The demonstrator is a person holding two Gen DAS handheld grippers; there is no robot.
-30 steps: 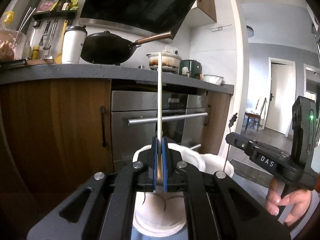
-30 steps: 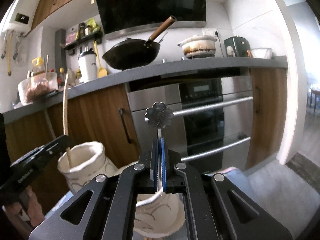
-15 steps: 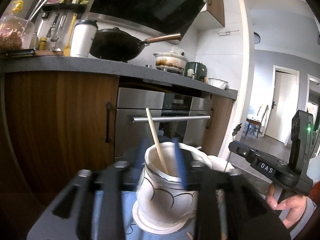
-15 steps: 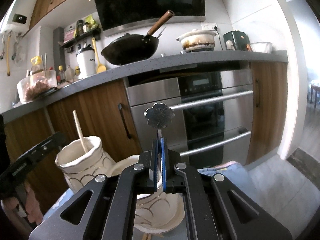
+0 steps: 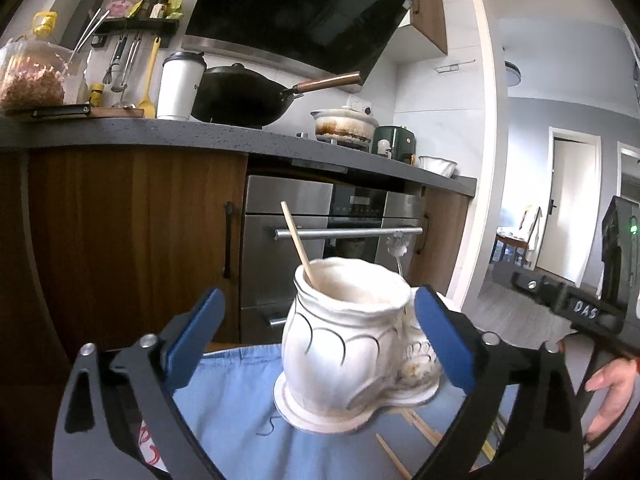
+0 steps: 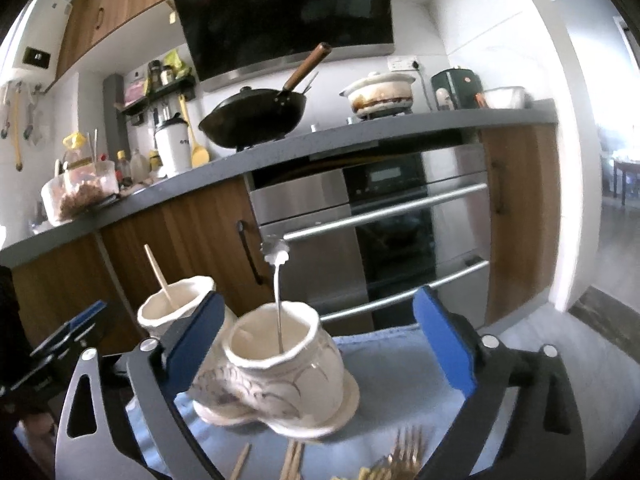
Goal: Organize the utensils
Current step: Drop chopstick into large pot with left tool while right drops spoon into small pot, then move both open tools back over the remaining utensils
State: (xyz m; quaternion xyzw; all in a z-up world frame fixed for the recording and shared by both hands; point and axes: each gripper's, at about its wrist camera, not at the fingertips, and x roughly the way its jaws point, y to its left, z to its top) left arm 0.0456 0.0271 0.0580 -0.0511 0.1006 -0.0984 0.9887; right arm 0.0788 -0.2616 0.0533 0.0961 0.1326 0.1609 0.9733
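A white ceramic double-pot utensil holder [image 5: 344, 344] stands on a blue cloth [image 5: 236, 408]. A wooden chopstick [image 5: 297, 243] leans in its near pot. A metal flower-topped utensil [image 6: 277, 284] stands in the other pot [image 6: 280, 356]; its top also shows in the left wrist view [image 5: 398, 246]. My left gripper [image 5: 316, 340] is open and empty, its blue pads either side of the holder. My right gripper [image 6: 316, 344] is open and empty, just behind the pot with the metal utensil. The chopstick pot [image 6: 176, 312] sits behind it on the left.
Loose wooden chopsticks [image 6: 294, 460] and gold forks [image 6: 404, 454] lie on the cloth [image 6: 400, 368] near the holder's base; more chopsticks [image 5: 420, 430] show in the left wrist view. Kitchen cabinets, an oven [image 6: 384, 232] and a countertop with a wok [image 5: 240, 94] stand behind.
Both grippers opened and let go: the chopstick dropped into one pot, the flower-topped utensil into the other. Both grippers pulled back and lower.
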